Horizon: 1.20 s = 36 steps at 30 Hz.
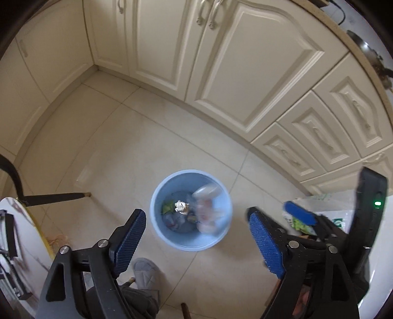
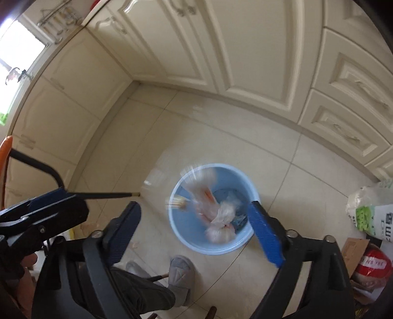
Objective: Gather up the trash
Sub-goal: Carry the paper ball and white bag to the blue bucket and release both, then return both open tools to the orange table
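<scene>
A home kitchen: cream panelled cabinet doors [image 1: 248, 73] and drawers [image 1: 326, 127] meet in a corner above a pale tiled floor [image 1: 137, 147], a pan [image 1: 368, 51] rests on the counter's edge [image 1: 343, 32], and utensils hang on a rack [image 2: 59, 14] beside a window [image 2: 17, 54].

Soft, even daylight fills both fisheye views. An overexposed window [image 2: 23, 46] is seen at upper left of the right wrist view. Cabinet doors [image 1: 248, 71] are bowed toward dark vignetted corners. Motion blur smears a plastic bag [image 2: 216, 216] over the blue bin [image 1: 228, 208]. Glare is reflected off the floor tiles [image 2: 152, 179].
</scene>
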{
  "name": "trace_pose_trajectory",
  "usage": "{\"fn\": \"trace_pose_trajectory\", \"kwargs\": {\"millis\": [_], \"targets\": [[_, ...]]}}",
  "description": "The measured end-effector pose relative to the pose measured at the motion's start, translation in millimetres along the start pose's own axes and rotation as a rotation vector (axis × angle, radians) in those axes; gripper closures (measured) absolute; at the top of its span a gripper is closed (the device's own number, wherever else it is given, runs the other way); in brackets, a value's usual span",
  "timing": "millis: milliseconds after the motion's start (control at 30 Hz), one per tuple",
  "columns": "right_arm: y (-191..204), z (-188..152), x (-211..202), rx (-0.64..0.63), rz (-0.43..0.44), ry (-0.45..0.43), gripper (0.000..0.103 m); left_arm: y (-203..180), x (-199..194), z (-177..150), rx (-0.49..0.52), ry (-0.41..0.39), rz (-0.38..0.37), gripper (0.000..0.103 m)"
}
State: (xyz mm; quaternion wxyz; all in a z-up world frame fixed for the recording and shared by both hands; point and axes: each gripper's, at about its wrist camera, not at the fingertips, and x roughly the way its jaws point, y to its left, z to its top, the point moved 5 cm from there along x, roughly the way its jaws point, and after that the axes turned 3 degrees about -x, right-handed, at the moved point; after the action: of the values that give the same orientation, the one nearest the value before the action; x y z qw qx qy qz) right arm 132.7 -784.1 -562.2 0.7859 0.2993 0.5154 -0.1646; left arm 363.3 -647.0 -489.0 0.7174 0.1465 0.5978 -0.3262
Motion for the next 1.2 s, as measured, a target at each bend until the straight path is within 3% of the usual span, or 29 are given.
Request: {"fn": "trace_pose_trajectory", "kwargs": {"millis": [67, 200, 400, 500, 767, 1200], "targets": [[-2, -1, -10, 0.015, -0.018, -0.019, 0.0, -3, -1, 3, -0.006, -0.014, 0.027, 0.018], [1, -3, -27, 0.016, -0.055, -0.038, 0.0, -14, -10, -1, 0.002, -0.063, 0.068, 0.007], [13, -5, -58, 0.014, -0.071, -0.08, 0.0, -22, -42, -30, -0.007, -0.107, 0.08, 0.006], [27, -5, -80, 0.004, -0.068, -0.111, 0.0, -20, -81, -51, 0.001, -0.151, 0.068, 0.006], [83, 4, -165, -0.057, -0.039, -0.274, 0.0, -9, -204, -107, 0.031, -0.368, 0.056, 0.001], [219, -3, -264, -0.253, 0.044, -0.43, 0.0, 61, -404, -250, -0.089, -0.672, 0.143, 0.001]]}}
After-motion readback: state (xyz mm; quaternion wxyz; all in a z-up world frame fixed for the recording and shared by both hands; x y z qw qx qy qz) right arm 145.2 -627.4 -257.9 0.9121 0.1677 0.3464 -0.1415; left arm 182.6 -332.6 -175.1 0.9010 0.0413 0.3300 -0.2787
